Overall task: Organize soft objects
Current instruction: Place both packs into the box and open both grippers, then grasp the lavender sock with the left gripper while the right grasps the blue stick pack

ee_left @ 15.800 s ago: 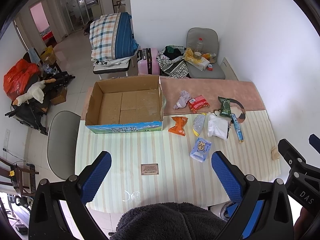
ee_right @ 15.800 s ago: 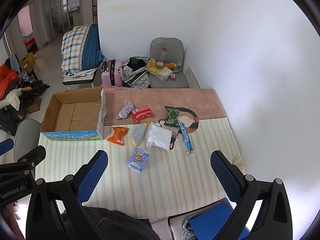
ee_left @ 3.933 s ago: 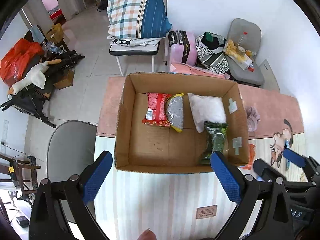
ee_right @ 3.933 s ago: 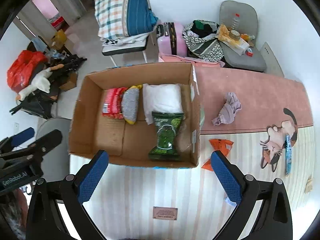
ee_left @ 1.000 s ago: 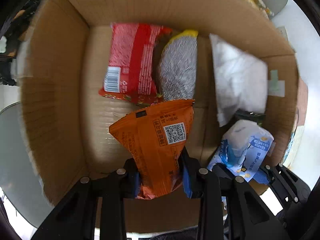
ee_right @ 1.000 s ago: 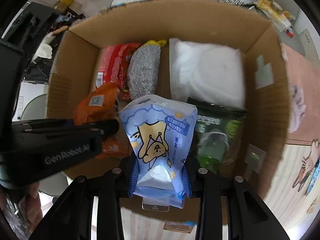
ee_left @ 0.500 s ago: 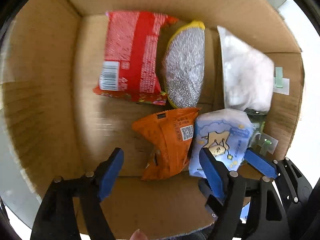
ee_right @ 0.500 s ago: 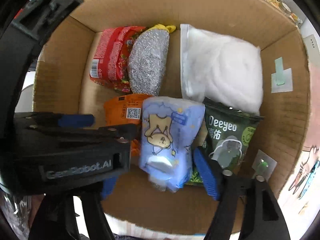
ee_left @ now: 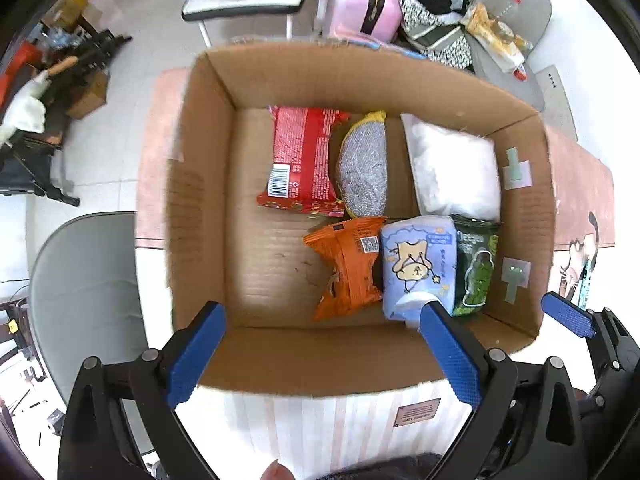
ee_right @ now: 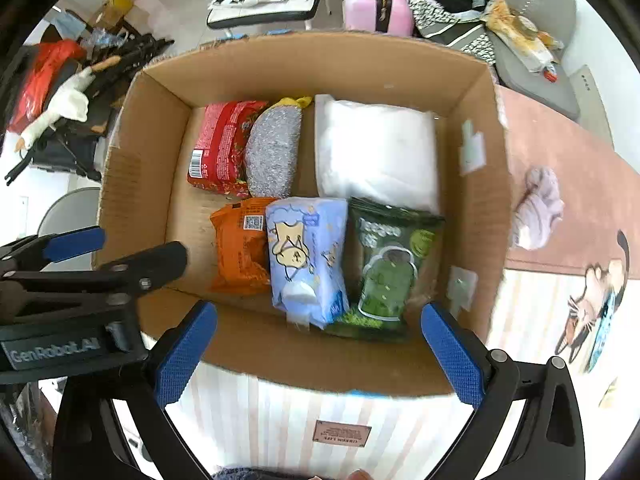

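The cardboard box (ee_left: 192, 208) (ee_right: 136, 184) holds a red packet (ee_left: 302, 160) (ee_right: 224, 144), a silver scrubber pack (ee_left: 362, 168) (ee_right: 272, 152), a white pack (ee_left: 456, 172) (ee_right: 376, 152), an orange packet (ee_left: 348, 268) (ee_right: 240, 244), a blue tissue pack (ee_left: 416, 264) (ee_right: 306, 252) and a green packet (ee_left: 476, 268) (ee_right: 392, 264). My left gripper (ee_left: 324, 356) is open and empty above the box's near wall. My right gripper (ee_right: 316, 356) is open and empty beside it. A lilac cloth (ee_right: 538, 208) lies on the table right of the box.
A blue tube (ee_right: 600, 316) lies on the cat-print mat (ee_right: 600, 276) at the right. A grey chair (ee_left: 84, 292) stands left of the table. A pink suitcase (ee_left: 360, 4), a bed and clutter stand on the floor beyond the box.
Both grippers let go of the orange packet and the blue tissue pack inside the box, opened wide, and pulled back up and toward the near edge.
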A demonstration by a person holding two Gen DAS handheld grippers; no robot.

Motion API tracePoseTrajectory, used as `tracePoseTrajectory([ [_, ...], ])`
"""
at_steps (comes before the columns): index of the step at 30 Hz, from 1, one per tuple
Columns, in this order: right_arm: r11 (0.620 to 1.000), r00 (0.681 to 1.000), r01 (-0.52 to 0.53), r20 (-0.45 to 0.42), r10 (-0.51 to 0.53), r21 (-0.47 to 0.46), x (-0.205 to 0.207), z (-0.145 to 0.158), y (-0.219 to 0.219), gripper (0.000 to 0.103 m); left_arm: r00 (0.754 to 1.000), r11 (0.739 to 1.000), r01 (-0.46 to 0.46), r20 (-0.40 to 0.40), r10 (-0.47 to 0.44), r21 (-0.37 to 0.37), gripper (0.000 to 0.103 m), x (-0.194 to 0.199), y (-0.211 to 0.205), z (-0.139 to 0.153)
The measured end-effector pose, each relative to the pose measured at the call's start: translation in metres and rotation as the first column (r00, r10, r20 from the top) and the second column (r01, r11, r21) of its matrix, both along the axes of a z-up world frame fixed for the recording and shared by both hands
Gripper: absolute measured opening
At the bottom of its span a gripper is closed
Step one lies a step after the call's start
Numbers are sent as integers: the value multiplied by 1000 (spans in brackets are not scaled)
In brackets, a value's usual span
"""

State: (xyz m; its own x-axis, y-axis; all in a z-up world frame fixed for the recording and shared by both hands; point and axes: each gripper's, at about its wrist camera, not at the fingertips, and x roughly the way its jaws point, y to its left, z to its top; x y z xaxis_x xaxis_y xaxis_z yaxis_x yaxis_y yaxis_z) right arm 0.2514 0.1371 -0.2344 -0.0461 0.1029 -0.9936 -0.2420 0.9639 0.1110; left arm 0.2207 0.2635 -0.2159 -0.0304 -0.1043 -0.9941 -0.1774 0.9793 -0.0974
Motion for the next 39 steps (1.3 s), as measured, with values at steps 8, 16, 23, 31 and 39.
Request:
tracePoseTrajectory([
  [8,1000,996,7,90,-7,2,-28,37,-17,103,995,999,15,98,-19,34,100,-21,-10,33],
  [16,1000,987,-7,162,3,27,-58,80,-36,103,980,996,5,195,-22,87,100,-59,-26,71],
  [23,997,981,-12,193,-4,83,-71,102,-48,103,974,997,-7,225,-10,78,100,-66,-38,88],
  [31,982,960,94,247,-134,167,-72,117,-115,103,949,981,65,291,-118,186,100,-48,-94,114],
  [39,944,924,326,190,-330,57,-61,81,-264,103,901,925,285,258,-348,253,100,8,-220,85],
])
